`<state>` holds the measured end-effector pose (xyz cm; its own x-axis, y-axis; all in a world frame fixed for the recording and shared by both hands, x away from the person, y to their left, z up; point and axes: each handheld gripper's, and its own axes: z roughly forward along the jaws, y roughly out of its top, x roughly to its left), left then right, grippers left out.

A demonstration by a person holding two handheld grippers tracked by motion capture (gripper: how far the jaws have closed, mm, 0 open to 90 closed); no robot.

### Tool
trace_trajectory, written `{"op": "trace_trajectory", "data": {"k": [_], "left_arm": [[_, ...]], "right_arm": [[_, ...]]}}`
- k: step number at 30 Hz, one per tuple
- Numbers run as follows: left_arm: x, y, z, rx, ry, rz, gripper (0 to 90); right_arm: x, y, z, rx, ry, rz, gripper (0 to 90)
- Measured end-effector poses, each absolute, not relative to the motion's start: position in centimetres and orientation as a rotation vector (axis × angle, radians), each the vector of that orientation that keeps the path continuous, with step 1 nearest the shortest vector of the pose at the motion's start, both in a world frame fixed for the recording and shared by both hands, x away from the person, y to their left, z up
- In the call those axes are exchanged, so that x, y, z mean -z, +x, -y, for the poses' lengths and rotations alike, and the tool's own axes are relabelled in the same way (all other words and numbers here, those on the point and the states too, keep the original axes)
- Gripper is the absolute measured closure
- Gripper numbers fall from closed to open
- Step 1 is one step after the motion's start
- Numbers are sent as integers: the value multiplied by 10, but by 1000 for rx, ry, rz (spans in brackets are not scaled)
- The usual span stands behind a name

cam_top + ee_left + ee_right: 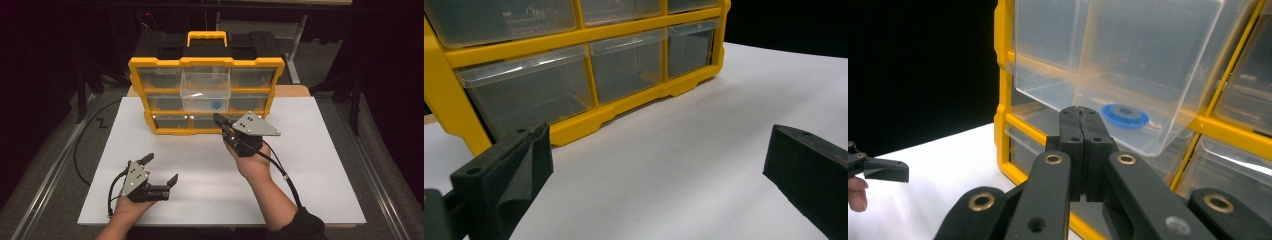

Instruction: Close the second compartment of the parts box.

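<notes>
The clear drawer [205, 90] stands pulled out from the yellow organizer [140, 67], a blue ring [1125, 115] on its floor. It appears light, rigid, slippery plastic, best taken at the front lip. The right gripper [1081, 130] sits closed and empty just before it; the left gripper [159, 169] rests wide open on the white board [310, 165], holding nothing.

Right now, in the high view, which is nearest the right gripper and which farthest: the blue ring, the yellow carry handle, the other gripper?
From the right gripper:
1. Blue ring, just beyond its fingers, inside the pulled-out clear drawer.
2. Left gripper, down-left on the white board.
3. Yellow carry handle, atop the organizer at the back.
</notes>
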<state>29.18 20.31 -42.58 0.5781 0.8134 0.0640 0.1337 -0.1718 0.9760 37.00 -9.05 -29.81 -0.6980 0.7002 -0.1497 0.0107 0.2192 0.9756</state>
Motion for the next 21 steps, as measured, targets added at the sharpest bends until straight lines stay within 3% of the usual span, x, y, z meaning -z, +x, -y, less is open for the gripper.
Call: {"op": "trace_trajectory", "data": {"k": [21], "left_arm": [[426,291,-204,-726,1649,-805,1]], "right_arm": [[280,377,81,-1519,637,-1876,900]]}}
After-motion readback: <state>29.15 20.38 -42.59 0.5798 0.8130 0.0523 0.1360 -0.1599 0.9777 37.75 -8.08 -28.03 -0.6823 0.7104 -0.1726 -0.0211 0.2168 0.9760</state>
